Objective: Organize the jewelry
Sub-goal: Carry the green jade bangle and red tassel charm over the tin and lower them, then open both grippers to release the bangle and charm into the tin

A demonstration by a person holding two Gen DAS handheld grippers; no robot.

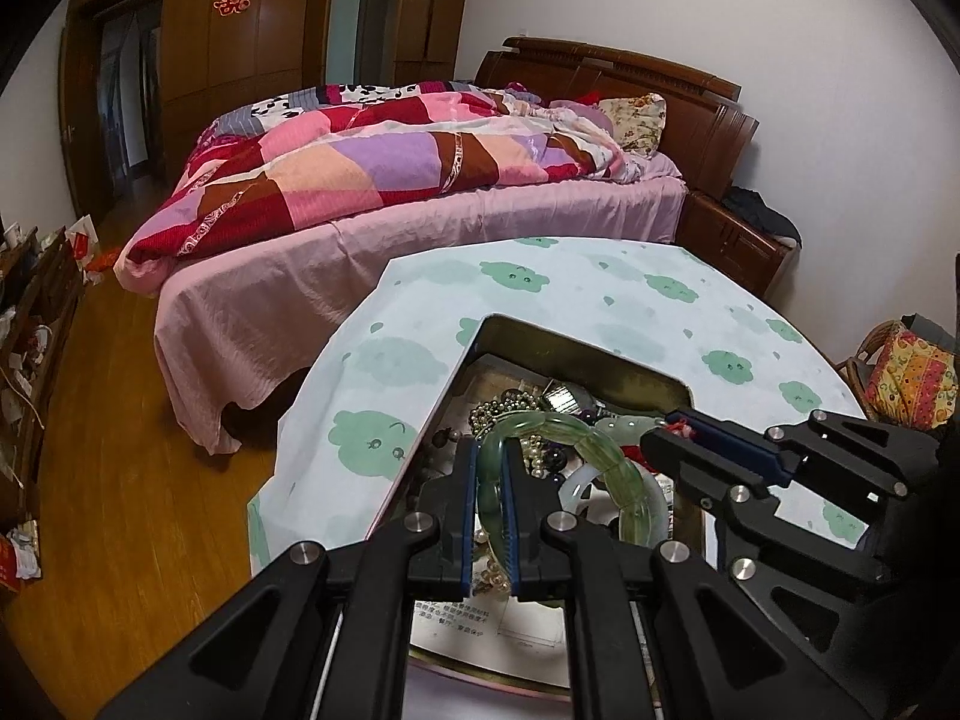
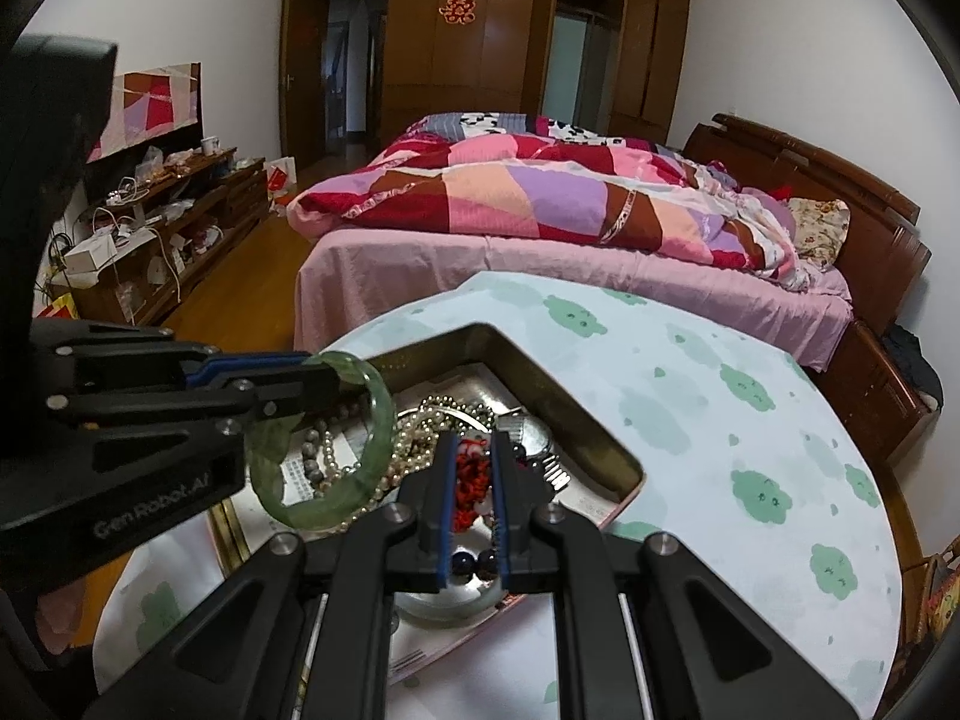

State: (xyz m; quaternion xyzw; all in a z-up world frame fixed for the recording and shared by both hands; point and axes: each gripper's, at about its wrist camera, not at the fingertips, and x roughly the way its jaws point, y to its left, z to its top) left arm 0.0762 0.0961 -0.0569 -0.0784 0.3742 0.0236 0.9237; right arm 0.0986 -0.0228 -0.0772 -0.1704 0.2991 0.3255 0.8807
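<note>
Both tools are working over the open tin [image 1: 600, 354] on the desk [image 1: 600, 282], right in the thick of the jewelry pile. The left tool [image 1: 493, 468] is pinching the green bangle [image 1: 600, 450] by its band, pads clamped flat on either side of the ring; from the right wrist view the bangle [image 2: 336, 438] hangs tilted above the tin's contents, clear of the pearl strands [image 2: 372, 462] underneath.

The right tool [image 2: 474, 468] has its jaws pressed nearly together on a red knotted cord [image 2: 471, 468], a soft braided piece that looks to carry a pale pendant, though that part is too tangled to read. Below it lie dark round beads [image 2: 477, 558] and a whitish bangle [image 2: 444, 600] on the tin floor.

On handling: the green bangle reads as stone or glass, so rigid, smooth, slippery under the pads and liable to crack if dropped onto metal. A grip square across the band, as here, seems the safe one. The cord is the opposite: light, limp, likely to snag on the bead strands, so it probably wants a slow lift to see what comes up with it. Pearls would trail and swing if picked up by one end.
</note>
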